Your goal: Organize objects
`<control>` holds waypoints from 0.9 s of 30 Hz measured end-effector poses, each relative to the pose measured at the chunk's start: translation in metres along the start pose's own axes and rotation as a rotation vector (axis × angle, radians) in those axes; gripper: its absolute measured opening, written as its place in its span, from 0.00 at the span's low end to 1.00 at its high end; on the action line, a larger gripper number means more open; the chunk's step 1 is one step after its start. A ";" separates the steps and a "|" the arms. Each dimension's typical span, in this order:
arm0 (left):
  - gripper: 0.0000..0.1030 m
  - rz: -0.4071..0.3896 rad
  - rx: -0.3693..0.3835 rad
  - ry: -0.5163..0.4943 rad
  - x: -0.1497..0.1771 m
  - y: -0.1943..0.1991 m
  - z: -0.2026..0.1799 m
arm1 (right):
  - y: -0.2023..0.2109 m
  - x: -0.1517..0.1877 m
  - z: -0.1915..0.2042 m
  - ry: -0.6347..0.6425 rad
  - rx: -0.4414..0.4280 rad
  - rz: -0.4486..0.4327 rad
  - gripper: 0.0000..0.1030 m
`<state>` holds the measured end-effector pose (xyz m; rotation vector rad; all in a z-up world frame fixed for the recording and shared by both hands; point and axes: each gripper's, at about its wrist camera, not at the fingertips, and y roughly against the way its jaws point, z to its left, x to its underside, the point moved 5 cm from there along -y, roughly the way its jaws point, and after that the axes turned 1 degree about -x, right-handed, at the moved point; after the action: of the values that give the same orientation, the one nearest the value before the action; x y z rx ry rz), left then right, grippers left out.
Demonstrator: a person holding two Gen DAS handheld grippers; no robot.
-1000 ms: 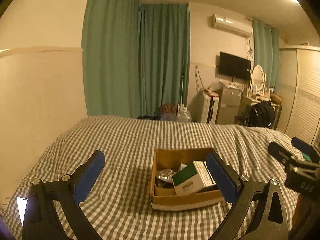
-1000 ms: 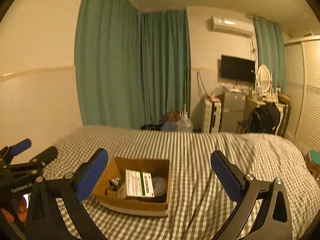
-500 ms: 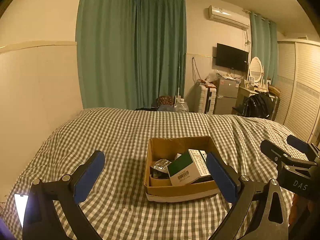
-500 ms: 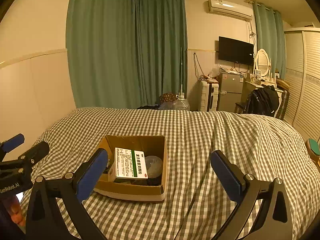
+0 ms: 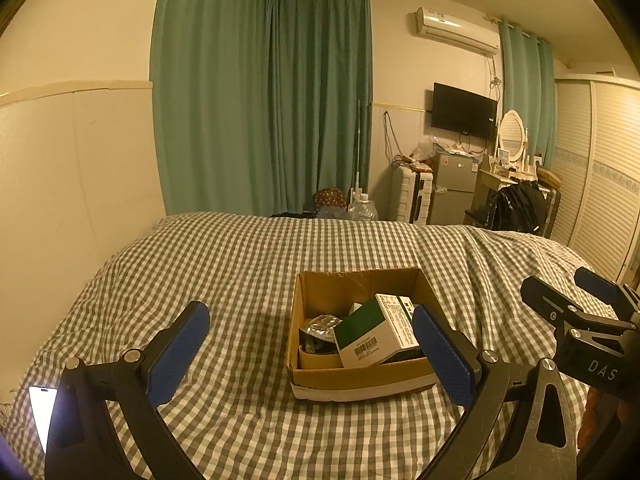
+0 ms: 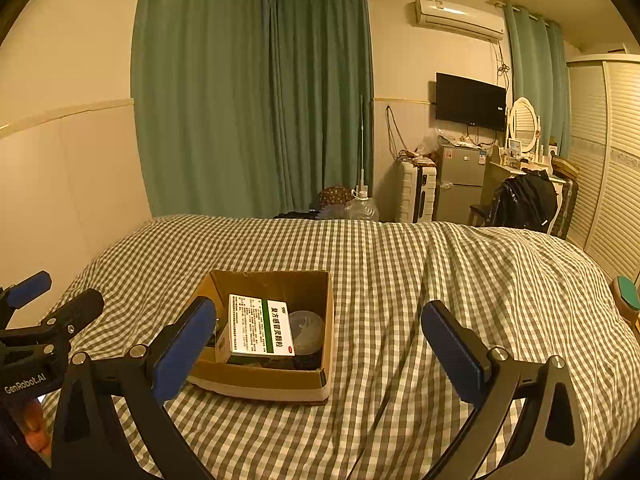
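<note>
A bed (image 5: 248, 264) covered in a grey and white checked sheet fills the lower half of both views. An open cardboard box (image 5: 356, 376) sits on the sheet, toward the near edge of the bed and well away from its corners, probably set there so both grippers can reach it from this side.

The left gripper (image 5: 310, 356) hovers above the sheet with its 2 blue-padded fingers (image 5: 178, 354) wide apart and holding nothing; the box lies ahead of its right finger. The right gripper (image 6: 318, 348) hovers likewise, fingers spread and empty, the box ahead of its left finger. Each gripper shows at the edge of the other's view.

Inside the box, a white and green medicine carton (image 6: 258, 330) leans tilted on top of the other contents. Beside it lie a silver foil blister pack (image 5: 322, 324) and a round, clear plastic lid or container (image 6: 306, 330); darker items underneath are too shadowed to tell. No loose objects show on the sheet, apart from a lit phone screen (image 5: 42, 412) near the bed's near left corner. This fits either a box already filled or one about to be emptied.
</note>
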<state>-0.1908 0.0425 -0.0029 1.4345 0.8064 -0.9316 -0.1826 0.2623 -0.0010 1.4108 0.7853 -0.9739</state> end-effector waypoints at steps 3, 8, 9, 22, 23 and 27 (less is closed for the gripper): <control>1.00 0.001 -0.004 0.002 0.000 -0.001 0.000 | 0.000 0.001 0.001 0.002 -0.003 -0.001 1.00; 1.00 0.004 -0.008 0.006 0.001 -0.003 0.001 | 0.000 0.001 0.001 0.001 -0.005 0.001 1.00; 1.00 0.005 -0.009 0.006 0.001 -0.003 0.002 | 0.000 0.001 0.002 0.001 -0.004 0.001 1.00; 1.00 0.017 -0.007 0.009 0.002 -0.005 0.002 | -0.002 0.003 0.004 0.004 -0.007 0.007 1.00; 1.00 0.017 -0.007 0.008 0.002 -0.004 0.002 | -0.002 0.003 0.004 0.003 -0.007 0.007 1.00; 1.00 0.011 -0.022 0.007 0.001 -0.004 0.003 | -0.002 0.003 0.004 0.003 -0.005 0.009 1.00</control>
<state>-0.1946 0.0399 -0.0057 1.4230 0.8105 -0.9071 -0.1837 0.2587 -0.0046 1.4101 0.7823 -0.9623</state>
